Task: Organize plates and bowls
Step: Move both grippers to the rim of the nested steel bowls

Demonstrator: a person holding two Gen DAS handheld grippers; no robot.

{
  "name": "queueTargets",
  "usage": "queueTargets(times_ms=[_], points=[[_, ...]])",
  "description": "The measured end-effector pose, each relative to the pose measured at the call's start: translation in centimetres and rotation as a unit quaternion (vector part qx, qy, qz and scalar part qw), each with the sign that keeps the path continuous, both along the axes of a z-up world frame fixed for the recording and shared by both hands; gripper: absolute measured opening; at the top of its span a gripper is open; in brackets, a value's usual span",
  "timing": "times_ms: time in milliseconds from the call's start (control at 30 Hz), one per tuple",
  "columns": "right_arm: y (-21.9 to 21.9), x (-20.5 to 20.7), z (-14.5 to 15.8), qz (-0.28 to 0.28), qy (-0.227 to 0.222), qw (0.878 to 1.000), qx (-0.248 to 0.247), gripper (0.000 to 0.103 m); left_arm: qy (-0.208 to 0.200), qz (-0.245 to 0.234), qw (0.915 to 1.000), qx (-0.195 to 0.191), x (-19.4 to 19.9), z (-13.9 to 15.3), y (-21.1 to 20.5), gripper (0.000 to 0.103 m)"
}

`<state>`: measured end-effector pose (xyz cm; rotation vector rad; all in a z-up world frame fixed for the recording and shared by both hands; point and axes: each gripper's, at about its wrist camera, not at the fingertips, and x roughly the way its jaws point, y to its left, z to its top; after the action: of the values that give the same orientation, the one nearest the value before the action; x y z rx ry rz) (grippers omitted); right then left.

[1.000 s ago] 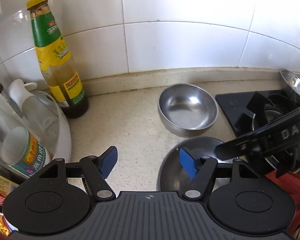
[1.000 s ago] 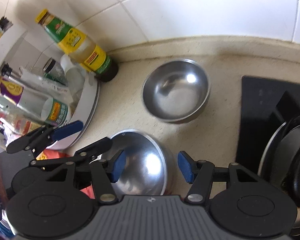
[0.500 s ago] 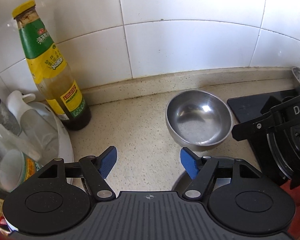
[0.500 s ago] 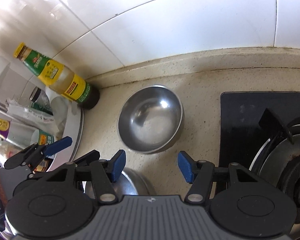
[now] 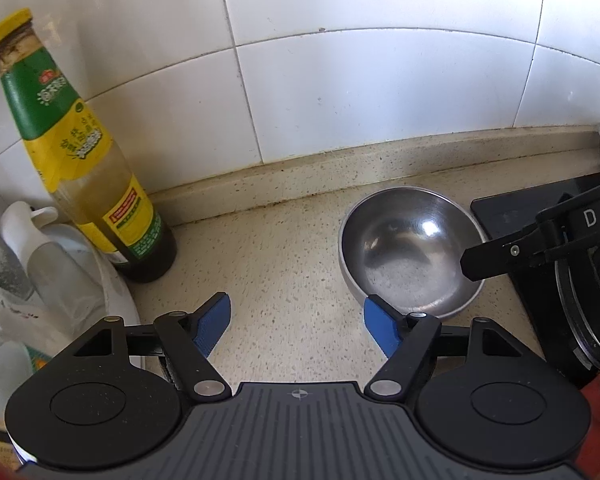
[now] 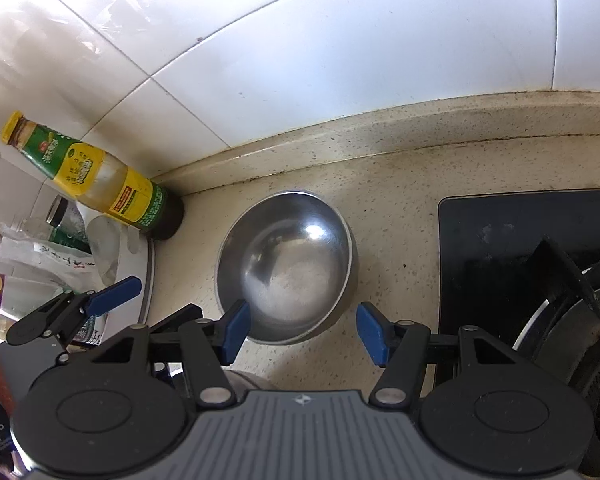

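A steel bowl (image 5: 412, 256) (image 6: 288, 264) stands upright on the speckled counter near the tiled wall. My right gripper (image 6: 304, 328) is open, and the bowl's near rim lies between its blue pads without being pressed. In the left wrist view, one black finger of the right gripper (image 5: 500, 256) reaches over the bowl's right rim. My left gripper (image 5: 298, 320) hangs over bare counter just left of the bowl. Its jaws are opening and nothing is between them. Its blue pad (image 6: 112, 300) shows left of the bowl in the right wrist view.
A tall sauce bottle (image 5: 80, 160) (image 6: 100, 184) stands against the wall at the left. Beside it is a white tray (image 5: 112, 304) crowded with jars and bottles. A black gas hob (image 6: 500, 260) with a burner (image 6: 580, 340) borders the bowl on the right.
Both grippers have moved forward and down toward the upright bowl. A second steel bowl that lay nearer has dropped out of view beneath them. The left jaws stand slightly wider.
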<state>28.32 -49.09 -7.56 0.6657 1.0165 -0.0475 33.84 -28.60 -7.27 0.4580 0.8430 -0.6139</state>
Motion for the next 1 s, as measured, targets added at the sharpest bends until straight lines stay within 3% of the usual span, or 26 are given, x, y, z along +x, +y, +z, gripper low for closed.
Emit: queueTargets(times_ms=[733,1000], points=[[-0.9,2.3,-3.0,-0.006,0.011,1.0,0.015,0.057,0.015,-0.025,0.9994,0.017,2.1,-2.6,-2.7,0.081],[-0.8,3.2,-4.1,0.002,0.009,1.0,0.016,0.057,0.041,-0.026,0.9987,0.016,2.9,-3.8,-3.2,0.069]])
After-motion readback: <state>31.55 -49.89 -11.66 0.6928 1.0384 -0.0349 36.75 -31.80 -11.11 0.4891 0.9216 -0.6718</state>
